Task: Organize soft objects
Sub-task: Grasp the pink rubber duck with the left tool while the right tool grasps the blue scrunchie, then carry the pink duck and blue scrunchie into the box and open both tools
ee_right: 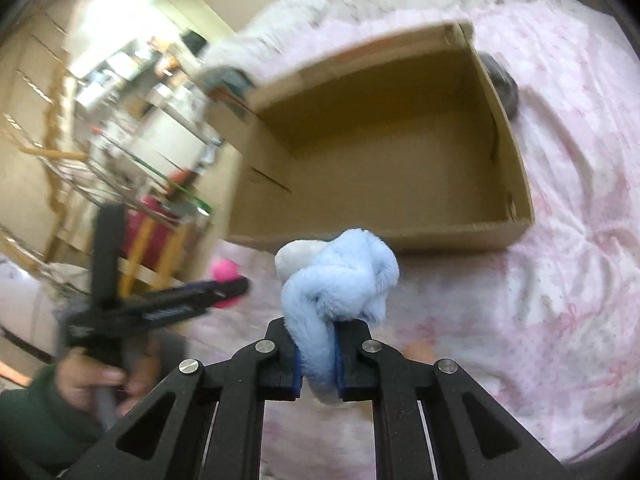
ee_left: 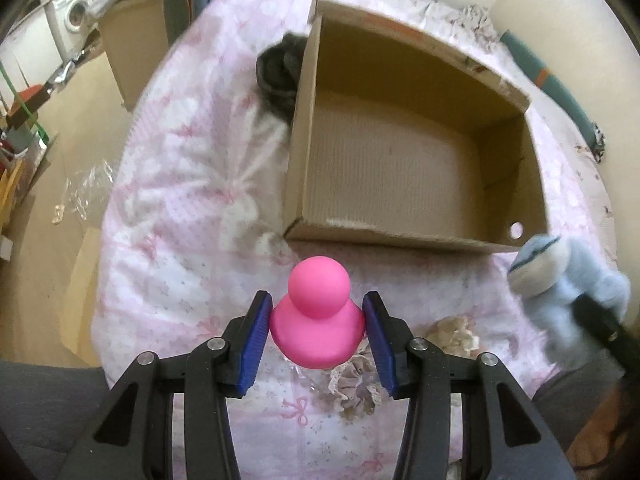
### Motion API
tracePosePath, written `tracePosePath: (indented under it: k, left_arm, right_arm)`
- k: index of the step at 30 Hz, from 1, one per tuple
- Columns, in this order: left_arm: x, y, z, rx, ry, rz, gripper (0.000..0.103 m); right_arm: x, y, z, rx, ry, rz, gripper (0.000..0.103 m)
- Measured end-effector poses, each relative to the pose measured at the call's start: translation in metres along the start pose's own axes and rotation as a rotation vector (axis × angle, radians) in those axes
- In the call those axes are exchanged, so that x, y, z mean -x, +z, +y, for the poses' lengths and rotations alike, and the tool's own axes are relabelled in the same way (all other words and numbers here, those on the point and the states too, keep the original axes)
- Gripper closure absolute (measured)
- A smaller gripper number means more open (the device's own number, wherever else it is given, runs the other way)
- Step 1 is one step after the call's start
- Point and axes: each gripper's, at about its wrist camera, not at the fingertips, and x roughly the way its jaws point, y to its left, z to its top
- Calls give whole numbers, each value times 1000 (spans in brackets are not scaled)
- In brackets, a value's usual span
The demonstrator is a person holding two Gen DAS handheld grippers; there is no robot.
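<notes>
My left gripper [ee_left: 318, 314] is shut on a pink rubber duck [ee_left: 318, 312] and holds it above the bed, just in front of an open cardboard box [ee_left: 416, 236]. My right gripper [ee_right: 318, 350] is shut on a light blue plush toy [ee_right: 340, 276], held in front of the same box [ee_right: 400, 236]. The blue plush [ee_left: 560, 276] and the right gripper show at the right edge of the left wrist view. The left gripper [ee_right: 228, 292] with the pink duck [ee_right: 226, 270] shows at the left of the right wrist view. The box holds nothing visible.
The box stands on a pink and white quilt [ee_left: 180, 220]. A dark furry object [ee_left: 280, 72] lies against the box's left wall. Beige lacy scrunchies [ee_left: 352, 384] lie on the quilt below the duck. The bed's edge and the floor [ee_left: 60, 200] are at the left.
</notes>
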Motion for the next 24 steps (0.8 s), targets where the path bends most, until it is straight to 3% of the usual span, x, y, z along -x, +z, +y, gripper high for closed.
tracePosePath:
  k: [4, 10, 19, 24]
  left_arm:
    - [25, 3, -6, -33, 16, -71, 60]
    - [50, 39, -36, -130, 34, -149, 60]
    - [36, 92, -51, -195, 68, -196, 60]
    - [8, 106, -57, -215, 80, -173, 60]
  right_arm:
    - [31, 16, 9, 12, 23, -81, 90]
    - [53, 39, 17, 5, 9, -162, 90]
    - [35, 86, -1, 27, -77, -195, 90]
    - [0, 81, -22, -16, -99, -151, 90]
